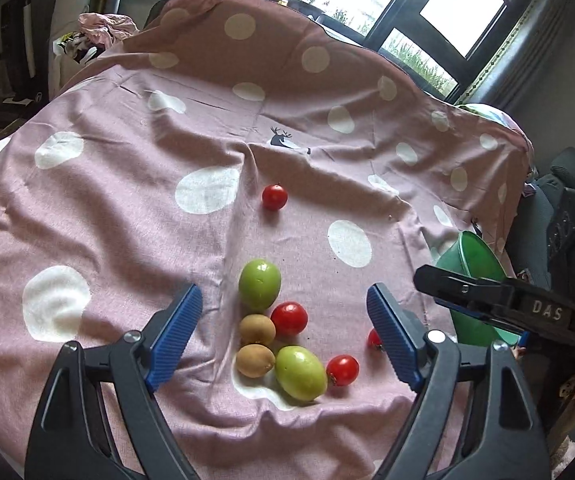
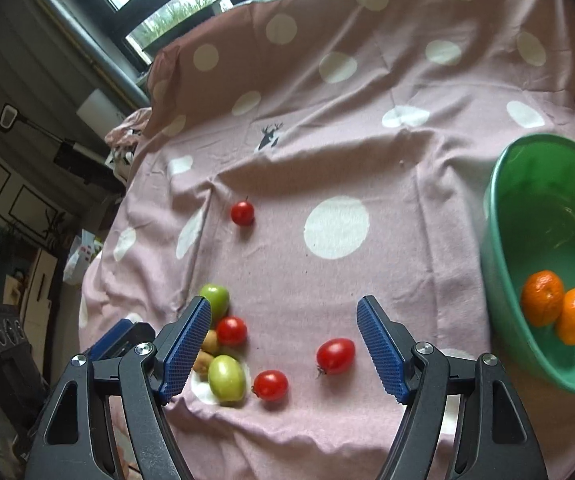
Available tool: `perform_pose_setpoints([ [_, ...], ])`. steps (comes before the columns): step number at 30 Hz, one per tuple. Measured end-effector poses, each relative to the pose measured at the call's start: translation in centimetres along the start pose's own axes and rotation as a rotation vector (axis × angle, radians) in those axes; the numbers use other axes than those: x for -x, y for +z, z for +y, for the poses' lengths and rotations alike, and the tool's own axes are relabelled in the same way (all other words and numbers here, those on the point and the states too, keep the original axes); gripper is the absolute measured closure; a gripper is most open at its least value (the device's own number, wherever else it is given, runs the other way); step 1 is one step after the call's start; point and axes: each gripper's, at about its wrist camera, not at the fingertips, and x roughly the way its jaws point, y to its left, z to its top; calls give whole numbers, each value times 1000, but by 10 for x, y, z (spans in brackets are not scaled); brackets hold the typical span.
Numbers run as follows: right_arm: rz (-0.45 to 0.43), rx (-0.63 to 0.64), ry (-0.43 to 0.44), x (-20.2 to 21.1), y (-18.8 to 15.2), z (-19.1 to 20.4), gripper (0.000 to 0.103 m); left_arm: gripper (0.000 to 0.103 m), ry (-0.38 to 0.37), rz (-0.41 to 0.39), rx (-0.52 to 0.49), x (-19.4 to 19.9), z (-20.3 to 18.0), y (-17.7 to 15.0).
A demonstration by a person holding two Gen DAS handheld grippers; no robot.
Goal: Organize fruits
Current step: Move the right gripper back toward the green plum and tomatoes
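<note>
In my left wrist view, one cherry tomato [image 1: 374, 338] is half hidden behind the right finger of the left gripper [image 1: 285, 305], and the green bowl [image 1: 472, 258] is largely covered by the right gripper's black frame, so its contents cannot be read there. In my right wrist view, the two small brown fruits [image 2: 209, 342] are partly masked by the left finger of the right gripper [image 2: 284, 319]; I cannot identify their kind. The green bowl [image 2: 503, 216] is cut by the frame edge at right; two mandarins [image 2: 542, 297] rest touching each other against its near inner wall. I hold both grippers above the pink polka-dot cloth [image 1: 127, 208], angled down, each with fingers spread wide and gripping nothing. Relative to the bowl: the fruit cluster lies well to its left, comprising two green fruits [image 1: 259, 284], the brown pair and a tomato [image 1: 289, 318] packed together. Two further tomatoes [image 2: 335, 355] lie between the cluster and the bowl, the nearer one framed by the right gripper's fingers. A lone tomato [image 2: 242, 212] sits farther back, well apart from the bowl.
</note>
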Motion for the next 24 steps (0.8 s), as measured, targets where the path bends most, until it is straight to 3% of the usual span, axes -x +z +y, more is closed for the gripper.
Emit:
perform_pose_setpoints([
  [8, 69, -24, 12, -27, -6, 0, 28, 42, 50, 43, -7, -15, 6, 4],
  [10, 82, -12, 43, -25, -8, 2, 37, 49, 49, 58, -1, -19, 9, 10],
  [15, 129, 61, 138, -29, -15, 18, 46, 57, -10, 83, 55, -29, 19, 22],
  [18, 149, 79, 138, -36, -18, 26, 53, 63, -7, 105, 33, -33, 13, 24],
  [21, 135, 39, 141, -44, -13, 24, 60, 65, -77, 135, 30, -39, 6, 35],
  [24, 94, -28, 185, -51, -1, 17, 64, 69, -28, 140, -7, -44, 0, 41],
])
